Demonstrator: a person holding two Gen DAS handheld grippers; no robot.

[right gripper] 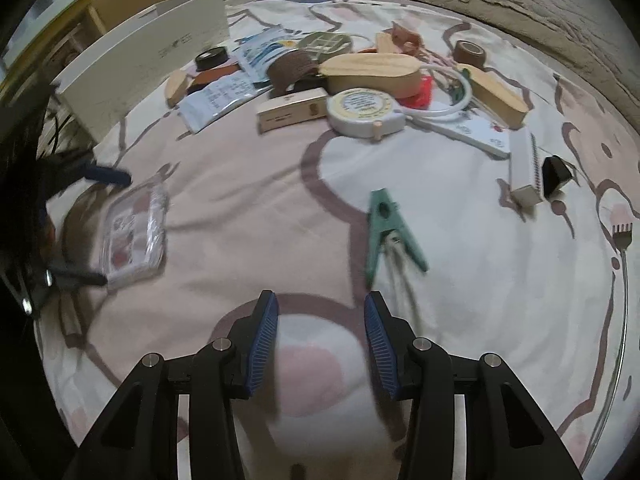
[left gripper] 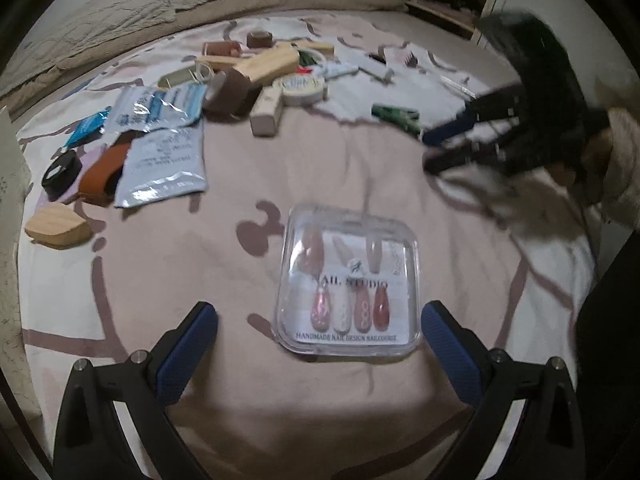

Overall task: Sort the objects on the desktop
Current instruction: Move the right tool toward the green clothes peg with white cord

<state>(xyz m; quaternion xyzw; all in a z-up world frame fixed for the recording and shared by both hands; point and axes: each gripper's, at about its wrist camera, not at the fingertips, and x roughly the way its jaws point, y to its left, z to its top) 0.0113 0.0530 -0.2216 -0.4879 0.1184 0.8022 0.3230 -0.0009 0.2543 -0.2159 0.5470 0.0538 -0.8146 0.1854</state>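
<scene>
A bed covered by a pink and white sheet (left gripper: pixel 224 264) carries the things to be sorted. In the left wrist view the left gripper (left gripper: pixel 319 322) is seen with its fingers spread wide and nothing pinched; a clear nail case (left gripper: pixel 347 280) lies flat on the sheet between and just beyond the fingertips, touched by neither. At eleven to twelve o'clock from the case a loose heap is found: foil sachets (left gripper: pixel 160 136), wooden blocks (left gripper: pixel 266 114), a round tape measure (left gripper: pixel 303 89) and a black ring-shaped item (left gripper: pixel 61 171). A leaf-shaped wooden piece (left gripper: pixel 58 226) lies apart at nine o'clock. The right gripper (right gripper: pixel 320 318) is shown in its own view with the fingers partly spread and empty, pointed down at bare sheet. A green clothespin (right gripper: pixel 390 232) lies just beyond them at one o'clock, untouched. A white box (right gripper: pixel 144 68) stands at ten o'clock, and a fork (right gripper: pixel 622 240) lies at three o'clock near the edge of the view. The nail case is seen blurred at nine o'clock, framed by the left gripper's fingers.
</scene>
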